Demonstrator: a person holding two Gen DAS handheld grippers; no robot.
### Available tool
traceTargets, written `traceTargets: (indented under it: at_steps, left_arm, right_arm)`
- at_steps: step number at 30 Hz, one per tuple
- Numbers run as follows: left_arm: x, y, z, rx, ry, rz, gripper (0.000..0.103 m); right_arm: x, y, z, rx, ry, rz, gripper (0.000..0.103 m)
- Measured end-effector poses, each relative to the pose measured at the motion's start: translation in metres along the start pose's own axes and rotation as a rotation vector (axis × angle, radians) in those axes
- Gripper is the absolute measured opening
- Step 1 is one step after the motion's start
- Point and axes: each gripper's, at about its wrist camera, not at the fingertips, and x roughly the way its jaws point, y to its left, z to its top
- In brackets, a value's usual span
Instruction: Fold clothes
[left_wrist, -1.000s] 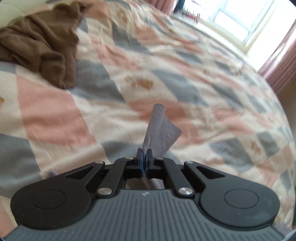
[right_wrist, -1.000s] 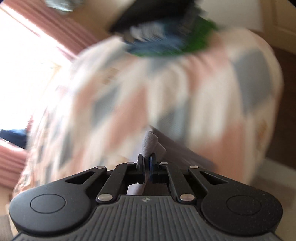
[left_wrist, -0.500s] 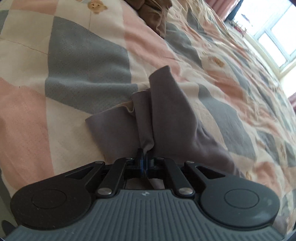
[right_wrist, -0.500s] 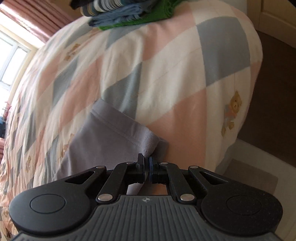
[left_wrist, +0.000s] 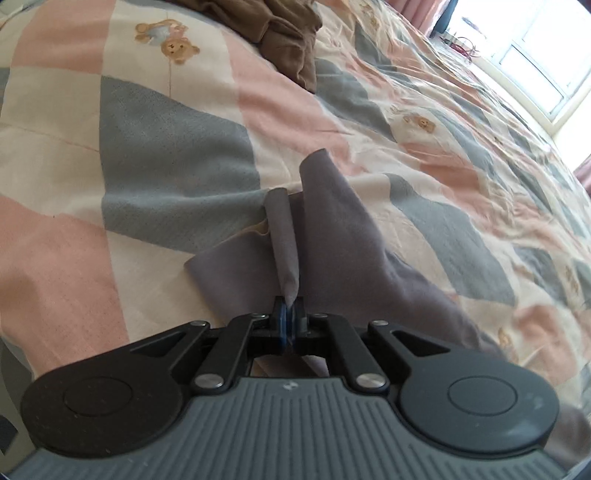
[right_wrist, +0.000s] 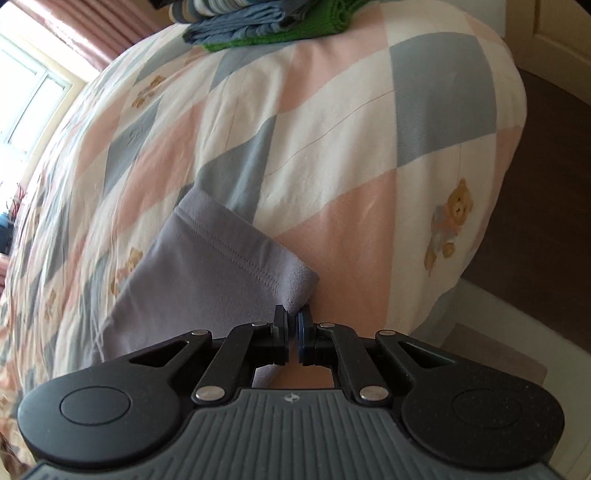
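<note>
A grey garment (left_wrist: 343, 236) lies on the checked bedspread (left_wrist: 166, 166), bunched into upright folds just ahead of my left gripper (left_wrist: 289, 314). That gripper is shut on a rolled fold of the grey cloth. In the right wrist view the same grey garment (right_wrist: 207, 273) spreads flat to the left, its stitched hem running diagonally. My right gripper (right_wrist: 293, 325) pinches the hem's corner near the bed's edge; its jaws stand almost closed with cloth between them.
A crumpled brown garment (left_wrist: 288, 33) lies at the far side of the bed. A stack of folded clothes, blue (right_wrist: 240, 22) and green (right_wrist: 314, 31), sits near the bed's corner. The bed's edge (right_wrist: 491, 240) drops to a brown floor (right_wrist: 546, 184) on the right. A bright window (left_wrist: 535, 55) is beyond.
Both grippers came down from mid-air to the bed with the grey garment, which now rests on the bedspread. Since half a second ago little has shifted; both views moved slightly closer.
</note>
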Motion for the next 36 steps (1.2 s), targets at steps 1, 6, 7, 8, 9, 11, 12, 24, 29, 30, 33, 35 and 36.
traceTargets:
  at_steps: [1, 6, 7, 8, 9, 11, 12, 24, 29, 30, 33, 35, 36]
  left_arm:
    - [0.000, -0.001, -0.002, 0.016, 0.001, 0.008, 0.001]
    - [-0.007, -0.004, -0.004, 0.045, -0.018, 0.027, 0.001]
    - [-0.004, -0.005, -0.005, 0.059, -0.002, 0.041, 0.001]
    - [-0.001, -0.008, -0.006, 0.090, 0.020, 0.068, 0.003]
    - [0.002, -0.012, -0.008, 0.123, 0.033, 0.093, 0.005]
    - [-0.002, -0.014, -0.011, 0.156, 0.036, 0.117, 0.008]
    - [-0.005, -0.014, -0.011, 0.158, 0.037, 0.133, 0.012]
    - [-0.051, -0.159, -0.050, 0.489, 0.278, -0.224, 0.016]
    - [-0.020, -0.292, -0.070, 0.535, 0.521, -0.682, 0.032]
    - [-0.013, -0.317, -0.074, 0.521, 0.562, -0.728, 0.035]
    - [0.017, -0.371, -0.084, 0.451, 0.679, -0.802, 0.037]
    - [0.038, -0.406, -0.091, 0.401, 0.757, -0.848, 0.038]
    - [0.049, -0.418, -0.094, 0.382, 0.788, -0.848, 0.038]
  right_arm:
    - [0.002, -0.002, 0.000, 0.002, 0.003, -0.003, 0.005]
    - [-0.002, -0.005, 0.002, 0.003, -0.025, 0.027, 0.005]
    - [0.000, -0.006, 0.001, 0.000, -0.010, 0.012, 0.010]
    - [0.004, -0.007, 0.001, 0.002, 0.011, -0.009, 0.013]
    - [0.006, -0.008, 0.001, 0.004, 0.023, -0.030, 0.022]
    - [0.000, -0.003, 0.001, -0.022, 0.000, -0.066, 0.045]
    - [-0.004, 0.000, 0.001, -0.040, -0.015, -0.083, 0.051]
    - [-0.029, 0.049, 0.003, -0.261, -0.156, -0.085, 0.063]
    - [-0.009, 0.055, -0.015, -0.290, -0.100, -0.040, 0.042]
    - [-0.005, 0.056, -0.019, -0.295, -0.089, -0.032, 0.042]
    - [0.007, 0.059, -0.029, -0.312, -0.056, -0.005, 0.043]
    - [0.015, 0.062, -0.037, -0.324, -0.033, 0.013, 0.043]
    - [0.018, 0.061, -0.039, -0.319, -0.027, 0.017, 0.043]
